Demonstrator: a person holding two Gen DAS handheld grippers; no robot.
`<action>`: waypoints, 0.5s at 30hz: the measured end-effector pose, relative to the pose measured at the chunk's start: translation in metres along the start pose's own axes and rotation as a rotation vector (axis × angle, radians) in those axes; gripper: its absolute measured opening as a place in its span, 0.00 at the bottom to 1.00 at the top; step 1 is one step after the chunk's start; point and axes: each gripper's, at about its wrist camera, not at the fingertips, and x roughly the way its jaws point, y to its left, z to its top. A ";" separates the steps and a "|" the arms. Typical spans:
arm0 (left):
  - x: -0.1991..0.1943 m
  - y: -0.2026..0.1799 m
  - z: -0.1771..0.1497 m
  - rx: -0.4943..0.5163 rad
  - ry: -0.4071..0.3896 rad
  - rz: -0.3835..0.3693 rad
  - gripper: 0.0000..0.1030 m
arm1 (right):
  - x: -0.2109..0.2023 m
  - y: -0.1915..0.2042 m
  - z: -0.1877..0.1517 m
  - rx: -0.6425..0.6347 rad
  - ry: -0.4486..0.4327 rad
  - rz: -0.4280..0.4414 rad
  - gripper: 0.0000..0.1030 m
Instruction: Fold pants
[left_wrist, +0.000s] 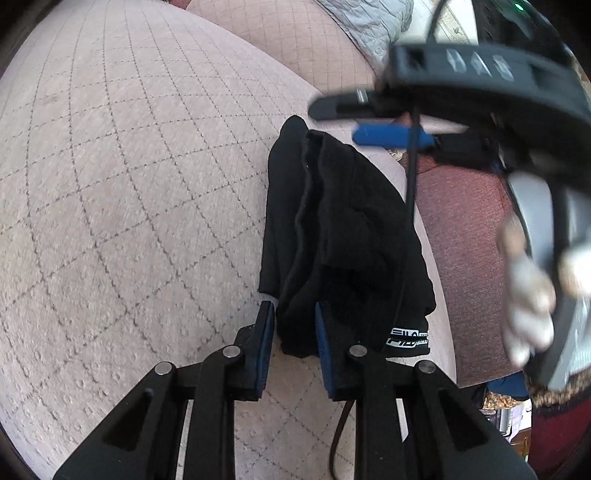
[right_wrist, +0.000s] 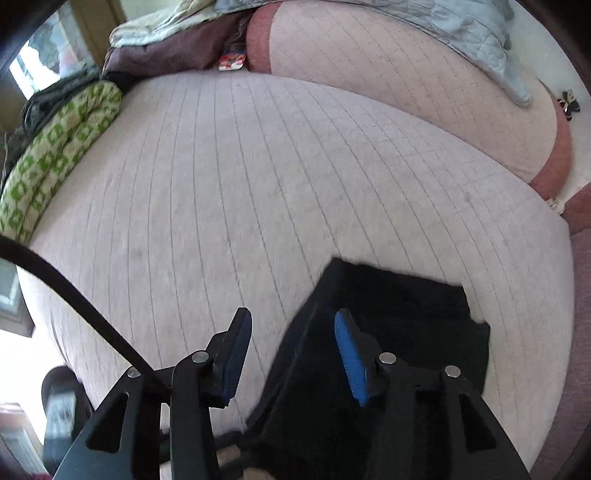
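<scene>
One pair of black pants (left_wrist: 343, 236) lay folded into a thick bundle on the pale quilted mattress (left_wrist: 129, 192), close to its right edge. In the left wrist view the bundle's long axis ran from near to far, with the stacked fold edges facing left and a white-lettered waistband label (left_wrist: 406, 339) at the near right corner. The left gripper (left_wrist: 293, 321) had its two blue-padded fingers set on either side of the bundle's near end, pressed against the cloth and grasping it. The right gripper (right_wrist: 291, 332) was released, its two fingers spread wide; one blue pad (right_wrist: 351, 358) hung over the pants (right_wrist: 399, 332) and the other hung over bare mattress (right_wrist: 258, 166) to the left, neither clearly touching cloth.

Left of and beyond the pants the mattress was a broad open stretch. To the right lay the mattress edge and then a reddish-brown surface (left_wrist: 461, 236) just beside it. In the right wrist view, a green-patterned rolled blanket (right_wrist: 55, 155) bordered the far left edge and a light blue quilt (right_wrist: 461, 33) lay at the far right, both well apart from the pants.
</scene>
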 end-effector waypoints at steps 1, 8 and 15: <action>-0.003 0.003 -0.005 0.000 0.003 -0.001 0.21 | 0.001 0.000 -0.006 0.002 0.018 -0.007 0.50; -0.002 -0.009 -0.022 0.043 0.017 0.049 0.19 | 0.035 -0.023 -0.014 0.111 0.079 -0.029 0.38; -0.067 -0.008 -0.025 0.056 -0.081 0.117 0.28 | -0.015 -0.062 -0.020 0.329 -0.169 0.246 0.47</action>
